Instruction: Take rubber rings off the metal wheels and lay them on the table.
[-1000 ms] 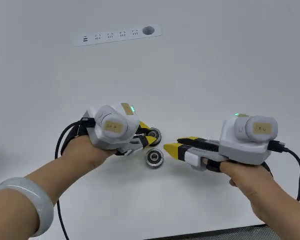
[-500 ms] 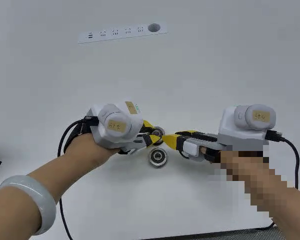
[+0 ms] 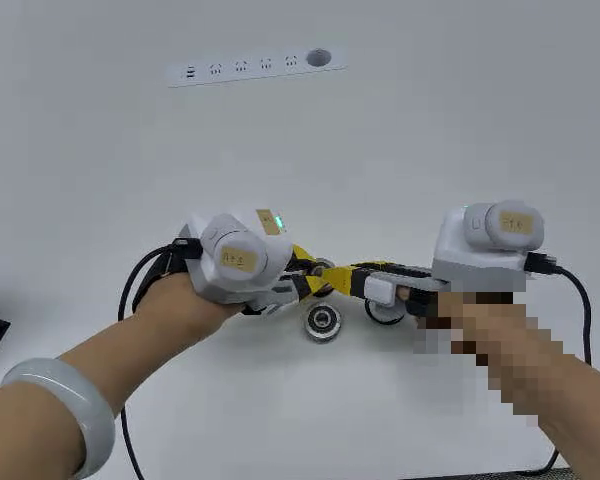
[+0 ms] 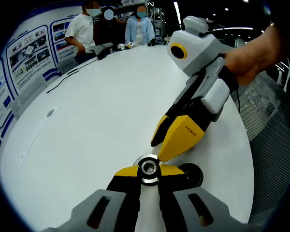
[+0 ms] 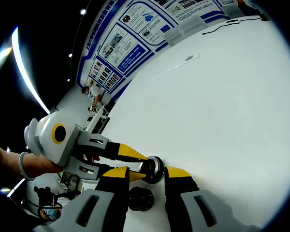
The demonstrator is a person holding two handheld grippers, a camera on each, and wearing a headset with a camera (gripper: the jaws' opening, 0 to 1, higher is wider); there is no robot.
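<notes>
One broad white round table (image 3: 460, 130) lies under both hand-held tools, which meet tip to tip above it. A long white power strip (image 3: 255, 66) is set into the tabletop well beyond the tips of both.

Next in size is the left gripper (image 3: 305, 273), a grey-and-white body with yellow-tipped black jaws. It is clenched on a small silver metal wheel with a dark band round its rim (image 4: 148, 168), which sits right at its tips. The right gripper (image 3: 342, 280), of the same build, comes in from the opposite side. Its jaws are released and stand either side of that wheel, and one yellow tip seems to touch the rim. In the right gripper view the wheel sits closer to one jaw than the other.

A second small dark wheel (image 3: 323, 322) lies flat on the table, just below both sets of tips and free of them.

Smallest is the black rubber ring, which I take to be the dark band on the held wheel's rim. The wheel shows its hub face to the left gripper's camera, so its axle seems to run along that gripper's line. The right gripper meets it across the rim and is the one free to act. It would likely have to pinch the ring's edge and draw it off along the axle, away from the left gripper.
</notes>
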